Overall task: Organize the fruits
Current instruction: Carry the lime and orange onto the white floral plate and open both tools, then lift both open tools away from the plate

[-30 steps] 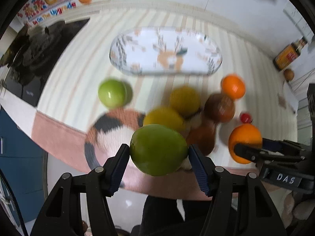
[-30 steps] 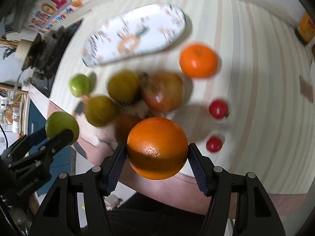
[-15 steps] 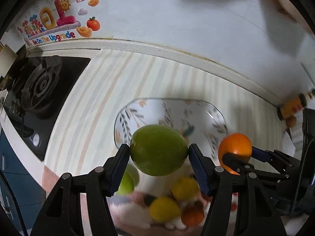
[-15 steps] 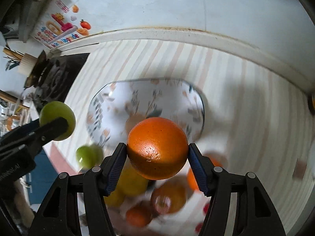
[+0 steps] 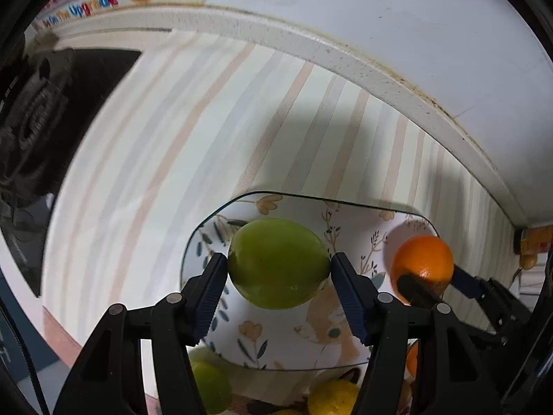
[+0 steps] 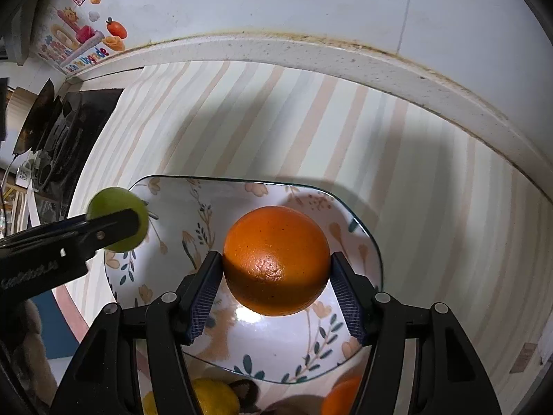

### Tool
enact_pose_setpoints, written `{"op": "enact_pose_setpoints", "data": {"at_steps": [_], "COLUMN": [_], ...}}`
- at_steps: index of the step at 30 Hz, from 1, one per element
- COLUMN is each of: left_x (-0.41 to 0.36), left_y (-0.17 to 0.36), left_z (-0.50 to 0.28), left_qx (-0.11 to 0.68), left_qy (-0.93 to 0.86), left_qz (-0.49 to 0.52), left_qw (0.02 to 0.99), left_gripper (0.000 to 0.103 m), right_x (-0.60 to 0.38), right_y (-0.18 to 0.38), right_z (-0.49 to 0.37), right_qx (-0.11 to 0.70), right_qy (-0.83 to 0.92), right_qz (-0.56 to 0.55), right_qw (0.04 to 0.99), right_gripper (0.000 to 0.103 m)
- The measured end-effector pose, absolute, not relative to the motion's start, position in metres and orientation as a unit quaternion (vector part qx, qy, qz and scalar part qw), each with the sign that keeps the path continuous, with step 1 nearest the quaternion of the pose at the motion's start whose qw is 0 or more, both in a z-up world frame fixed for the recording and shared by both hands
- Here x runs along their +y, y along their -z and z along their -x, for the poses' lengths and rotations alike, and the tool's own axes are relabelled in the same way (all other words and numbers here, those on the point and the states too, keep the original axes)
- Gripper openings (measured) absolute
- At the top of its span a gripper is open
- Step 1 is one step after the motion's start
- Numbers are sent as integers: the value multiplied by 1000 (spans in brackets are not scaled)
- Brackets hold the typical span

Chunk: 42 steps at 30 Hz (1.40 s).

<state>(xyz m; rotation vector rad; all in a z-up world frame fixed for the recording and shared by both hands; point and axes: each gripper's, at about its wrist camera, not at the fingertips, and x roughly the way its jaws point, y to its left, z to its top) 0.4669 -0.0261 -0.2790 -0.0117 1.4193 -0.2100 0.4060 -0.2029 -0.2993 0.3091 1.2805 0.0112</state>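
I have the left gripper (image 5: 279, 269) clamped on a green fruit (image 5: 278, 263), both blue ribbed pads pressed against its sides, and the fruit hangs over the left part of a floral plate (image 5: 311, 356) that lies directly below and ahead of that gripper. My right gripper (image 6: 275, 269) is clamped in the same way on an orange (image 6: 275, 260), which hangs over the middle of the same plate; a bright reflection shows on the glaze just beneath it. I cannot tell from either view whether either fruit touches the plate. From the left wrist view the right gripper appears to the right, just beside, with the orange over the plate's right end; from the right wrist view the left gripper and its green fruit appear to the left, at the plate's left rim. The plate rests on a striped surface (image 6: 432, 207) that runs ahead of both grippers to a pale raised ledge (image 6: 345, 55) at the foot of a white wall. Behind and below the left gripper, close to the plate's near edge, I see a second green fruit (image 5: 211, 385) and a yellow fruit (image 5: 331, 397); the right wrist view shows the yellow fruit and part of another orange fruit (image 6: 340, 399) in the same zone. Far to the left of the grippers lies a black stove top (image 6: 65, 131), blurred in the left view, and a colourful sticker (image 6: 76, 45) is on the wall above it.
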Motion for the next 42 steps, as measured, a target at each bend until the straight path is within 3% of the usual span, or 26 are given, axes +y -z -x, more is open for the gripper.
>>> {"op": "enact_pose_setpoints", "data": {"at_steps": [21,22,23,24,42], "left_x": [-21,-21,-20,-20,10], "left_y": [314,310,306,302,200], "left_z": [-478,-479,-480,-480,-361], "left_qx": [695,691,687,684,594], "left_qy": [109,110,110,111,64], "left_qz": [63,63,62,61,-36], "left_qw": [708,712,715,719,801], "left_gripper": [62,66,81,90,91], "right_x": [-208,-210,-211,-212,-204], "right_y": [321,319,315,310,213], "right_z": [-420,-419,-417,-414,-308], "right_qx": [618,618,613,609,596], "right_qy": [-20,-18,-15,-13,31], "right_qz": [-201,-205,-208,-207,-129], "right_qw": [760,759,762,765,792], "right_gripper": [70,83,93,93,95]}}
